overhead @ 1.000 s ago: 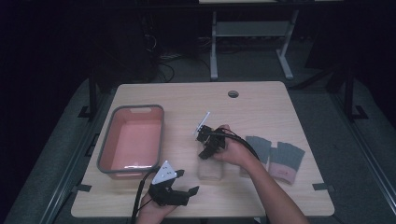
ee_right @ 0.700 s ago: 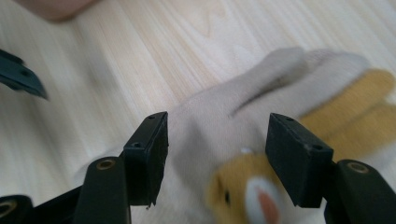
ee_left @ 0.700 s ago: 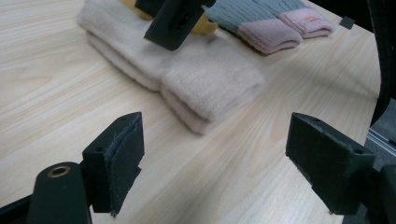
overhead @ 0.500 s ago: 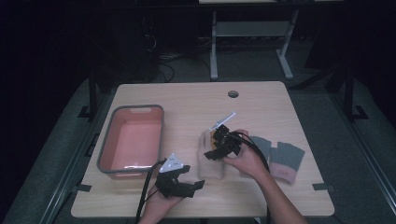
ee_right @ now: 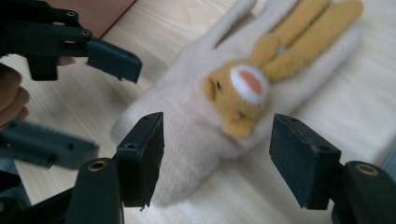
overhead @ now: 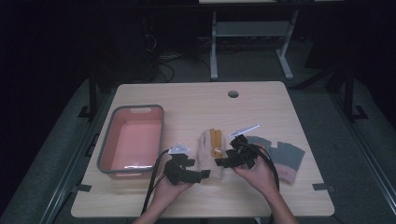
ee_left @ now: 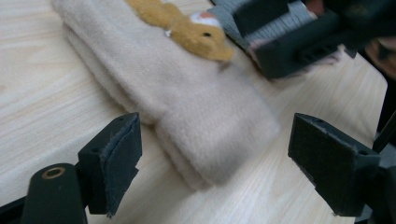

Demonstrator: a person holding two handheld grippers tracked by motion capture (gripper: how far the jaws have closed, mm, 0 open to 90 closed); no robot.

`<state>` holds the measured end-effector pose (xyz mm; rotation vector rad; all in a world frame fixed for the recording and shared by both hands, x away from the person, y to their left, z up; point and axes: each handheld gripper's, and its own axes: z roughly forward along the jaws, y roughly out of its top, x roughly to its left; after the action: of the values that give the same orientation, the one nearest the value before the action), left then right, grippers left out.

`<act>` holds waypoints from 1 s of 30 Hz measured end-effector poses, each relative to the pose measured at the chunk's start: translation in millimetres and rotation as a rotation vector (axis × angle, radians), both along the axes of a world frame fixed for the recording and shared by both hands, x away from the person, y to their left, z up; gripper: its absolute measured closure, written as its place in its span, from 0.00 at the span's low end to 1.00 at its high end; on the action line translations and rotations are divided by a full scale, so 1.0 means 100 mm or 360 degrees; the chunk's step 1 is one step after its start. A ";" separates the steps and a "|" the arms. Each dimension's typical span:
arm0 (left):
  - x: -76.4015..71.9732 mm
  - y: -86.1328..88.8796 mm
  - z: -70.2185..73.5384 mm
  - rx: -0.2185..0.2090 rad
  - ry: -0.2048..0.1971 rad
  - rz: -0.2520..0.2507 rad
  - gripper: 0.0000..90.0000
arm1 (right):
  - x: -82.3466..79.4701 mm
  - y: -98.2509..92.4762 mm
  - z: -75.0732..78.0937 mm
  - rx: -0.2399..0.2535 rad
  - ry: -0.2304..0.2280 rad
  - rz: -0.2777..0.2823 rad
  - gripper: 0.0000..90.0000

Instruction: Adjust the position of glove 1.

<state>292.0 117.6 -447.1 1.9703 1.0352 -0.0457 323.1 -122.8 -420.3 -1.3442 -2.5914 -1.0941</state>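
A light wooden desk (overhead: 187, 100) with rounded corners carries everything. On its left side stands a rectangular pink plastic tub with a grey rim (overhead: 131, 140), well apart from the work. Near the front middle lies a cream fleece mitten with an orange rabbit figure sewn on it (overhead: 211, 151), its cuff end toward the person. Just to its right lie grey knitted gloves with pinkish cuffs (overhead: 280, 156), spread flat.

The left gripper (overhead: 194, 176) sits at the mitten's cuff end; in the left gripper view its black padded fingers (ee_left: 116, 154) stand spread wide on either side of the cuff, not pressing it. The right gripper (overhead: 223, 161) comes in from the mitten's right side. Its jaws have just been opening, and in the right gripper view its fingers (ee_right: 142, 149) stand spread apart, with the rabbit's face (ee_right: 238, 93) between them and untouched.
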 end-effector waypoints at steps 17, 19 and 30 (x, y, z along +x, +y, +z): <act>0.20 -0.07 -0.16 0.0033 0.0279 0.0017 0.44 | 0.06 -0.11 -0.37 0.0227 0.0240 -0.0292 0.47; 0.20 -0.07 -0.16 0.0034 0.0293 0.0000 0.47 | 0.08 -0.11 -0.39 0.0243 0.0251 -0.0309 0.48; 0.26 -0.08 -0.16 0.0063 0.0338 -0.0043 0.59 | 0.14 -0.03 -0.45 0.0315 0.0315 -0.0374 0.54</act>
<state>318.1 109.1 -463.0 2.0479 1.1522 -0.2560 336.6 -125.9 -465.4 -1.6436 -2.1677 -1.1437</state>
